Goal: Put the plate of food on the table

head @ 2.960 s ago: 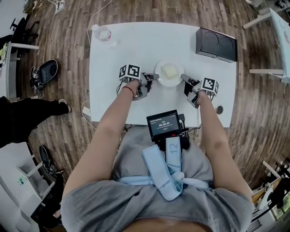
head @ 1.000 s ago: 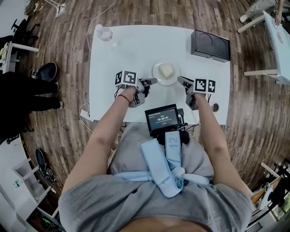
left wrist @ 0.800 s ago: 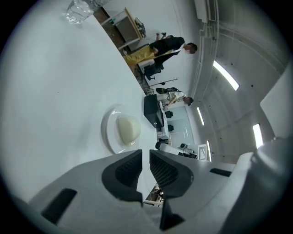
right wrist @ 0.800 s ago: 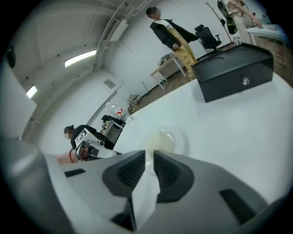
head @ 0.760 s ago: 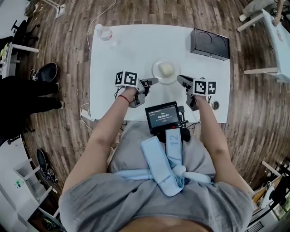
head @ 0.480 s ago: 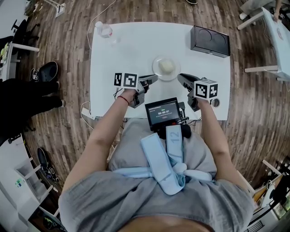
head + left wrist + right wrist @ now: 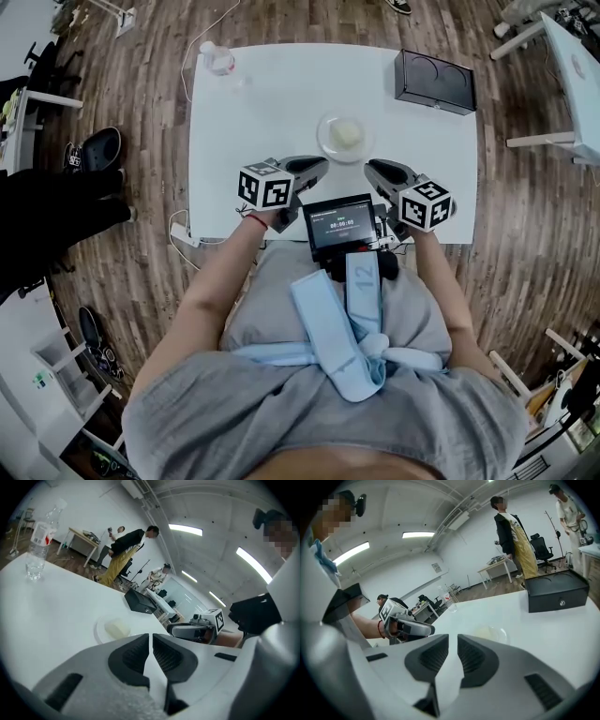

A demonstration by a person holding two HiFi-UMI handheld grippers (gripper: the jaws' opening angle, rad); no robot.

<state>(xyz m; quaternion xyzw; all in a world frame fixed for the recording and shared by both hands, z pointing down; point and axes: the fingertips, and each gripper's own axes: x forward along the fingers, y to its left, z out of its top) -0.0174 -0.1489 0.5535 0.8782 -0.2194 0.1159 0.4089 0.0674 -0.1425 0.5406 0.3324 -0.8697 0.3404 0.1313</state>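
Observation:
A clear round plate [image 7: 330,148] holding a pale lump of food [image 7: 345,134] rests on the white table [image 7: 272,103], with nothing touching it. My left gripper [image 7: 319,165] hovers near the table's front edge, short of the plate and to its left. Its jaws are shut with nothing between them. My right gripper [image 7: 370,168] mirrors it on the right, also shut and empty. In the left gripper view the plate [image 7: 99,624] lies beyond the left gripper [image 7: 151,637]. In the right gripper view the plate [image 7: 500,633] lies past the right gripper [image 7: 453,639].
A black box [image 7: 434,82] stands at the table's far right corner and a water bottle [image 7: 217,58] at the far left. A screen unit [image 7: 340,226] sits at my chest. Other people stand by desks in the background [image 7: 513,536].
Three seconds ago both grippers were at the plate's rim. They have since drawn back toward my body and risen, and the plate stays on the table.

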